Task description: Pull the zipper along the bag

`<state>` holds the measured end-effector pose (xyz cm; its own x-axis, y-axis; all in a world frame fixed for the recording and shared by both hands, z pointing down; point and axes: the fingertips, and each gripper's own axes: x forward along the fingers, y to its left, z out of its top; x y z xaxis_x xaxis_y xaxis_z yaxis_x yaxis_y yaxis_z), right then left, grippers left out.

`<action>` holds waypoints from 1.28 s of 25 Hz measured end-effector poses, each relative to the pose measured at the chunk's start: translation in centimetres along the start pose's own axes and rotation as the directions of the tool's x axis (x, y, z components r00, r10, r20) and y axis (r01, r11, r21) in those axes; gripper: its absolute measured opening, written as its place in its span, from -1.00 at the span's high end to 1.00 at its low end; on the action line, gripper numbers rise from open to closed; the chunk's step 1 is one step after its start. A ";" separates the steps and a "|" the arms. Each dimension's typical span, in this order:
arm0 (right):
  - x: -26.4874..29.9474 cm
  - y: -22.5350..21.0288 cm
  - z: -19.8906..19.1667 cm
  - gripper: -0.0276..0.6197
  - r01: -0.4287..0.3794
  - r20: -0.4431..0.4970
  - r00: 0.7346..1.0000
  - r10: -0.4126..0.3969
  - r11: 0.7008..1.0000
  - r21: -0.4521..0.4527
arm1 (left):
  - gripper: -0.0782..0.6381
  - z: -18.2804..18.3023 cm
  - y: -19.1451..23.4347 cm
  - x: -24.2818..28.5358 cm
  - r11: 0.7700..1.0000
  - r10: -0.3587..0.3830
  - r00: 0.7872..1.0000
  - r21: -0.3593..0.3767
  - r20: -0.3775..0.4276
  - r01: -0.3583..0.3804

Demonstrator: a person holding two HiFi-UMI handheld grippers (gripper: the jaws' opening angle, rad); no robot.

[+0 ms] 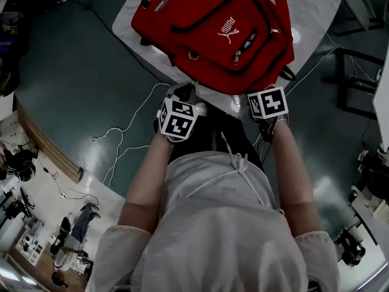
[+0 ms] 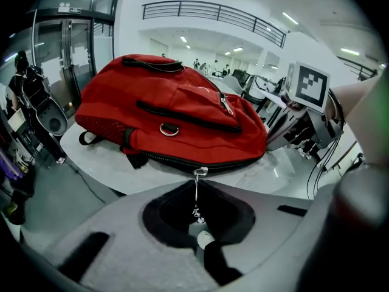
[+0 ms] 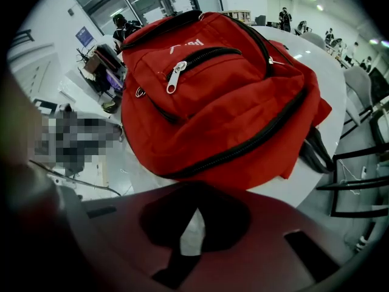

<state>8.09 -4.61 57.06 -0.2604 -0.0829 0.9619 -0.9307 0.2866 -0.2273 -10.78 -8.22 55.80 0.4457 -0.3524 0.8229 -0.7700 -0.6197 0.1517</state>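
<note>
A red backpack lies flat on a round white table. Its main zipper runs along the near edge. The silver zipper pull hangs off that edge, and its thin tab runs down into my left gripper, which is shut on it. My right gripper sits right at the bag's near rim. Its dark fingers meet at the tips, and whether fabric is pinched between them is hidden. In the head view both marker cubes, left and right, are at the table's near edge.
A front pocket zipper pull and a metal ring sit on the bag's top. Black straps trail off the table's right side. White cables lie on the floor to the left, and black chair frames stand to the right.
</note>
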 end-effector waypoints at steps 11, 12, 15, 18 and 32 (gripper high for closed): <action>0.0 0.0 -0.1 0.83 0.034 0.011 0.999 -0.034 0.999 0.024 | 0.71 0.9 4.2 -0.3 0.998 0.014 1.000 0.056 -0.007 -0.014; 0.0 0.0 -0.1 0.83 0.035 0.011 0.999 -0.035 0.999 0.030 | 0.71 0.9 4.5 -0.3 0.999 0.013 1.000 0.051 -0.006 -0.013; 0.0 0.0 -0.1 0.83 0.032 0.008 0.999 -0.033 0.999 0.033 | 0.71 1.1 5.6 -0.3 0.999 0.021 1.000 0.047 -0.004 -0.020; 0.1 -0.1 -0.1 0.83 0.009 0.015 1.000 -0.010 0.998 0.056 | 0.71 1.4 6.7 -0.2 0.999 0.031 1.000 0.043 -0.005 -0.030; 0.0 0.0 -0.1 0.83 0.047 0.052 0.997 -0.050 0.997 0.069 | 0.71 1.5 7.9 0.1 0.998 0.063 0.998 -0.023 0.018 -0.063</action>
<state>8.13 -4.52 57.10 -0.2262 -0.1471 0.9629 -0.9574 0.2159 -0.1920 -16.13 -14.18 56.29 0.4047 -0.4036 0.8206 -0.8068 -0.5800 0.1126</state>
